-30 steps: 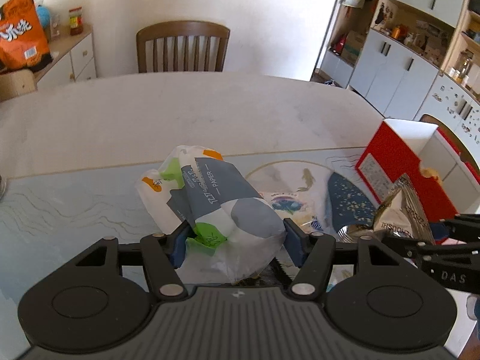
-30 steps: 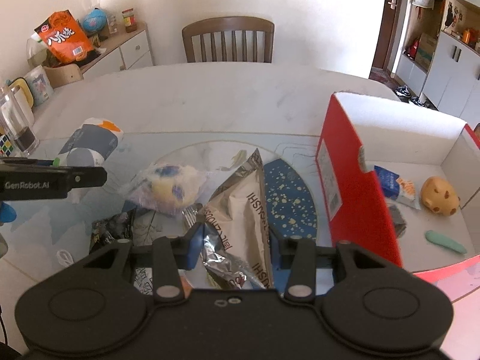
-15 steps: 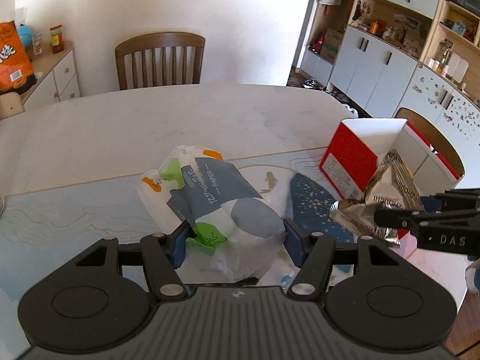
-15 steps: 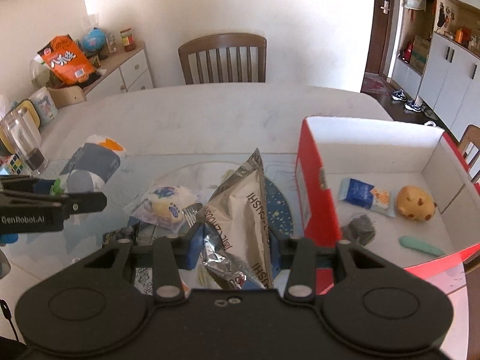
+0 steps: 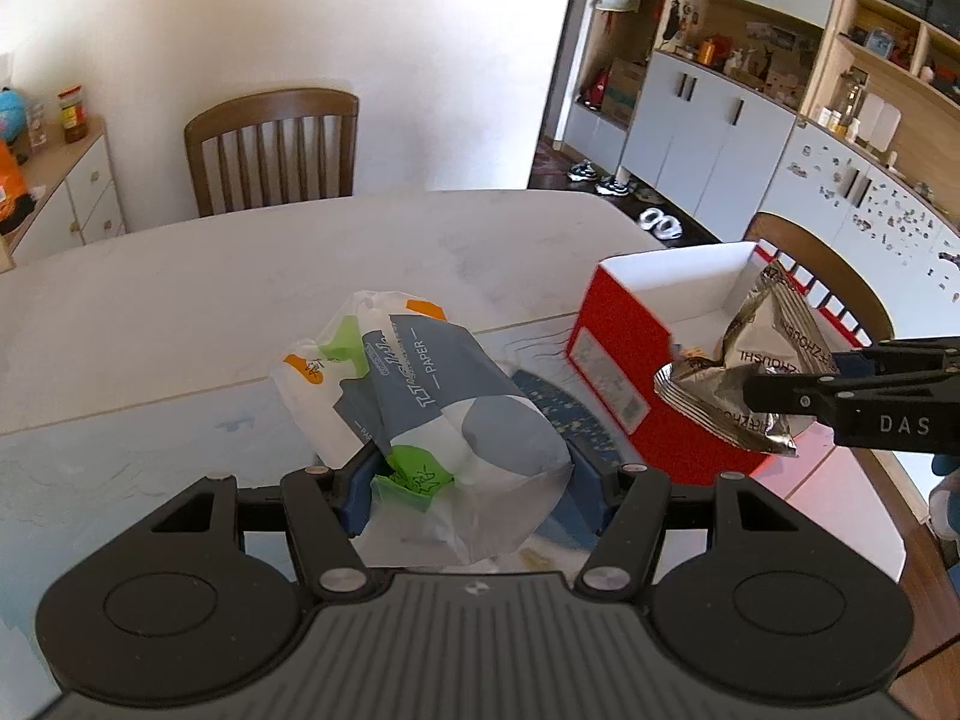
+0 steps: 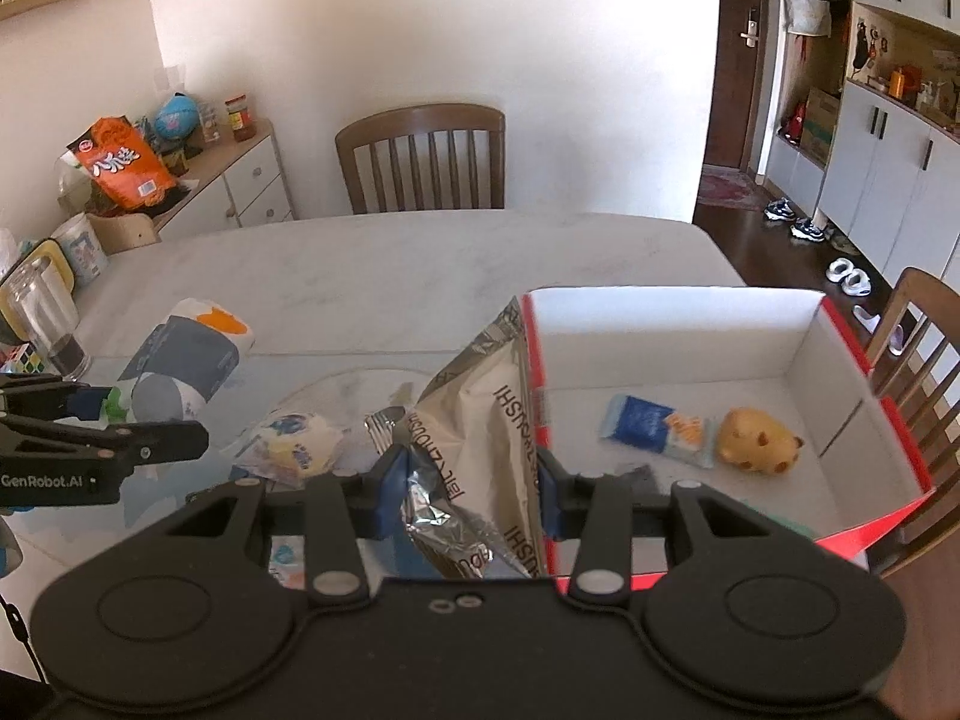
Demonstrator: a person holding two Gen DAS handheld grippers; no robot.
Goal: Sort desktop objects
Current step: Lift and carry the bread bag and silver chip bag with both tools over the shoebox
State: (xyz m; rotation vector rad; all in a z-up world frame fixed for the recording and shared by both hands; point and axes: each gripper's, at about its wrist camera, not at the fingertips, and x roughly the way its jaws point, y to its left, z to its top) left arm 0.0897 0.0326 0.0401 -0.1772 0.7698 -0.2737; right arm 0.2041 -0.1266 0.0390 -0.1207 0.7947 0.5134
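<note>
left gripper [image 5: 468, 477] fingers clenched on tissue pack [image 5: 432, 396], held off the desk [image 5: 240, 276]. right gripper [image 6: 462, 492] fingers clenched on silver snack bag [image 6: 486, 420], raised at near-left wall of red box [image 6: 840, 360]. box holds blue packet [image 6: 654, 429] & yellow toy [image 6: 756, 441].
</note>
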